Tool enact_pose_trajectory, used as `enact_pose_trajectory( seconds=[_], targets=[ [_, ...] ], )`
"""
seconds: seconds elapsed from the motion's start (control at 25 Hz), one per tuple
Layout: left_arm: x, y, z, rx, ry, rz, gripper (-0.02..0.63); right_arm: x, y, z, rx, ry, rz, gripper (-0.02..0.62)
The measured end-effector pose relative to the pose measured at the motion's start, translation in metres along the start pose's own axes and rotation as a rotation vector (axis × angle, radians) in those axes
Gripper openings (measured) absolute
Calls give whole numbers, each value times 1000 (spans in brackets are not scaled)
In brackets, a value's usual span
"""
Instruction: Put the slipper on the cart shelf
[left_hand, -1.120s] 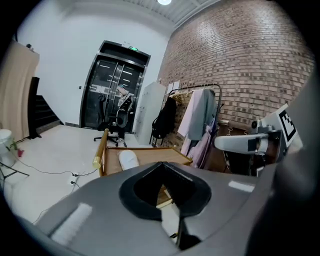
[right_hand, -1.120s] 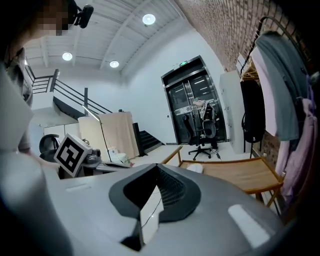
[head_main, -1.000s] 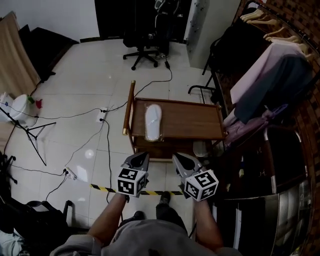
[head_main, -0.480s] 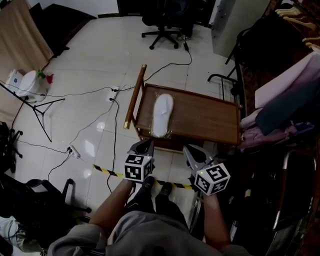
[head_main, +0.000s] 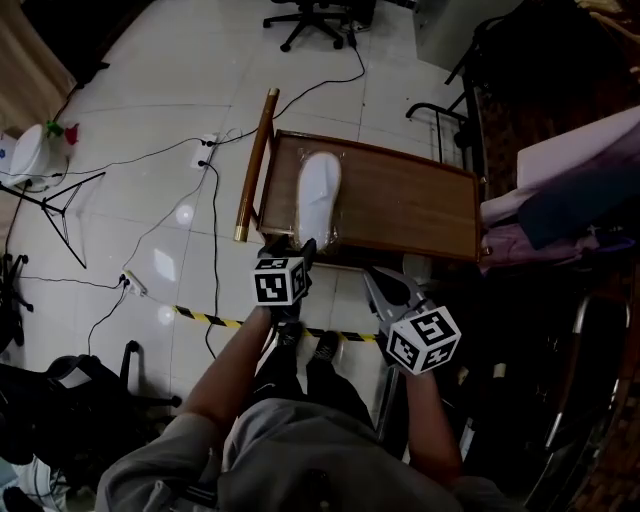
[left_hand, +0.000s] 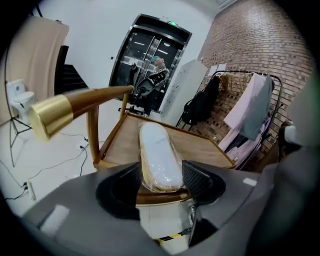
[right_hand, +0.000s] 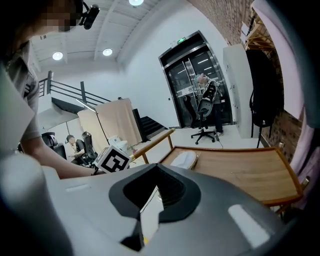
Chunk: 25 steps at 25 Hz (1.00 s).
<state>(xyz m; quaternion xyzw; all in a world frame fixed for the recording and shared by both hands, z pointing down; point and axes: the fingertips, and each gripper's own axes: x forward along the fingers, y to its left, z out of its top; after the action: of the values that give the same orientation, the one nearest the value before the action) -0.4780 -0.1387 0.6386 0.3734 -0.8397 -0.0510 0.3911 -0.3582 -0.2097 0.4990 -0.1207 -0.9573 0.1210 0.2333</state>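
**Left gripper lines up on wrapped slipper atop cart**

Your left gripper (left_hand: 161, 177), jaws opening, has the slipper (head_main: 318, 198) dead ahead at 12 o'clock, with its near end between them and no squeeze visible. The slipper lies on top of the cart (head_main: 420, 205), long axis running 12 to 6. It is white, flat and sealed in clear plastic. Your right gripper (head_main: 378, 285), jaws together and empty, sits farther off at the slipper's 5 o'clock.

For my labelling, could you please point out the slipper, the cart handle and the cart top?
slipper (head_main: 318, 195): head view, middle of its upper side.
cart handle (head_main: 254, 165): head view, midway along the wooden bar.
cart top (head_main: 410, 212): head view, bare wood right of the slipper.
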Motion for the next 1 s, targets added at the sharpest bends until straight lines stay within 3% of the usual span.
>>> enact_pose_trajectory(
  seconds=[0.16,0.4,0.44,0.52,0.64,0.76,1.0],
  targets=[
    [19,6,-14,-94,54,9,313,-2,-8,-2,15,11,-31,-2],
    [44,11,-42,-249,126,-37,317,-5,-15,-5,36,19,-74,-2],
    [46,10,-44,-267,128,-51,308,-5,-15,-6,38,21,-80,-2],
    [46,5,-42,-283,120,-74,231,-6,-16,-7,40,23,-90,-2],
    [39,-5,-30,-263,80,-89,134,-11,-17,-8,42,20,-108,-2],
    [24,-16,-8,-178,32,-93,76,-17,-17,-5,40,12,-127,-2],
    [-7,-39,11,-68,19,-153,64,-29,0,4,28,-22,-167,-2]
  ],
)
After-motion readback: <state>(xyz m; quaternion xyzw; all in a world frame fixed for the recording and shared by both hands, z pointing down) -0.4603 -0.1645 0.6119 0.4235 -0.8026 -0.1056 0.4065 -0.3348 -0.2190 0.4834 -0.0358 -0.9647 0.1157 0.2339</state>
